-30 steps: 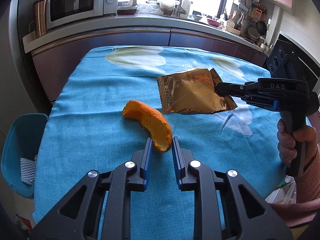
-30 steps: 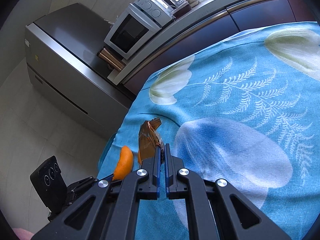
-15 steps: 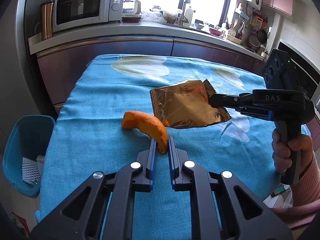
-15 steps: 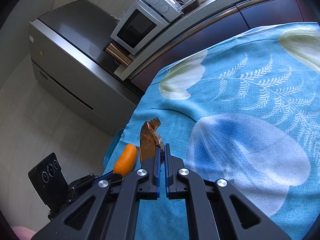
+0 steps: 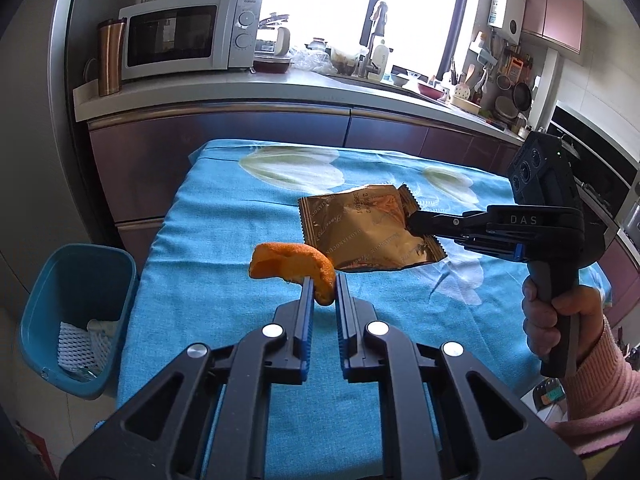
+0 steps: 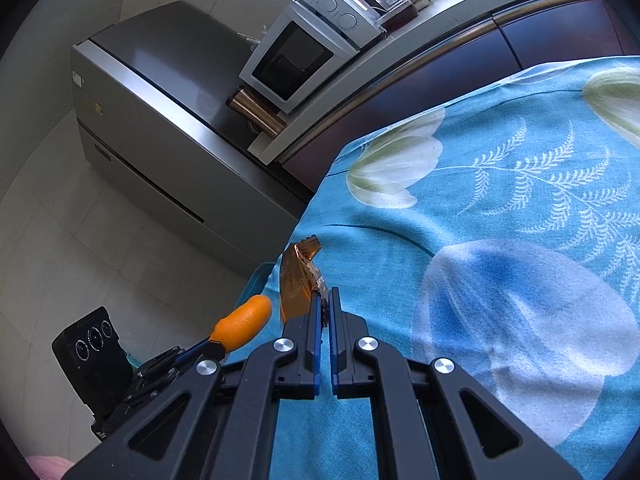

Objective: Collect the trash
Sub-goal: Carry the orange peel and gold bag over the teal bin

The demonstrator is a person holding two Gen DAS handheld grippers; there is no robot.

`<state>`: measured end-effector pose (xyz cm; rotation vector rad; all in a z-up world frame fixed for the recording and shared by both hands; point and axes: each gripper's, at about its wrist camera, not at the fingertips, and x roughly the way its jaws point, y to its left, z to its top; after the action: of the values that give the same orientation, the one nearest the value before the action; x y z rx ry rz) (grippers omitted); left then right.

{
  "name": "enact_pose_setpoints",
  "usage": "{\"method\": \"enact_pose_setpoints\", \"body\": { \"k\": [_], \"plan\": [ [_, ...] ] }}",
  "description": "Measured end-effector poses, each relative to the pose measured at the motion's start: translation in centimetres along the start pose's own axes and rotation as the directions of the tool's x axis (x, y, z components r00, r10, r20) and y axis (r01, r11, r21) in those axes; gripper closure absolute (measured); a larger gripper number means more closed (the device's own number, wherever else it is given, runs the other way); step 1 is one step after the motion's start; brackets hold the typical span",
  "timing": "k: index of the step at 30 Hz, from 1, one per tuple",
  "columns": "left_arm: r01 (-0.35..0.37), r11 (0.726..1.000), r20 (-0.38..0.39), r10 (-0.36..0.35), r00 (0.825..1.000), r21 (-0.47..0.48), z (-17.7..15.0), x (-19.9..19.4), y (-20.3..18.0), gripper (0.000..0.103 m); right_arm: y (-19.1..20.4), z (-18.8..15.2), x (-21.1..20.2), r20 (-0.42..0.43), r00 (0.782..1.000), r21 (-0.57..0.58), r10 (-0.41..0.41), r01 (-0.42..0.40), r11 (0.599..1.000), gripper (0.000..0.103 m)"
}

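An orange peel (image 5: 294, 266) hangs above the blue flowered tablecloth (image 5: 224, 280), pinched at one end by my left gripper (image 5: 323, 284), which is shut on it. The same orange peel (image 6: 242, 326) shows at the lower left of the right wrist view, in the left gripper (image 6: 208, 350). A gold snack wrapper (image 5: 368, 232) is held in the air over the table by my right gripper (image 5: 414, 222), shut on its right edge. From the right wrist the gold snack wrapper (image 6: 296, 286) appears edge-on, clamped in the right gripper (image 6: 325, 298).
A blue bin (image 5: 74, 312) with white foam netting inside stands on the floor left of the table. Behind the table runs a counter (image 5: 280, 92) with a microwave (image 5: 188, 36) and a copper cup (image 5: 109, 56). A grey fridge (image 6: 152, 128) stands beyond the table's corner.
My left gripper closed on the orange peel and lifted it off the cloth. The right gripper kept the wrapper in the air, nearly still.
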<state>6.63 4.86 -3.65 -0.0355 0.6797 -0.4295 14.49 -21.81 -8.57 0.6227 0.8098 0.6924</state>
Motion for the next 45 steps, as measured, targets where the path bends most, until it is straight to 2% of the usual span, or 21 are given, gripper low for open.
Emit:
{"method": "enact_pose_setpoints", "body": {
  "k": [22,45],
  "plan": [
    [-0.1,0.994,0.027,0.102,0.994,-0.053,-0.4,-3.9,4.2,0.092,3.5,0.2,4.6,-0.062,0.996,-0.048,0.058,-0.061,0.997,0.1],
    [-0.211,0.972,0.042,0.216,0.975,-0.103,-0.8,-6.4,9.5,0.092,8.6,0.9,10.4,-0.154,0.983,-0.128,0.103,-0.123,0.984,0.1]
  ]
}}
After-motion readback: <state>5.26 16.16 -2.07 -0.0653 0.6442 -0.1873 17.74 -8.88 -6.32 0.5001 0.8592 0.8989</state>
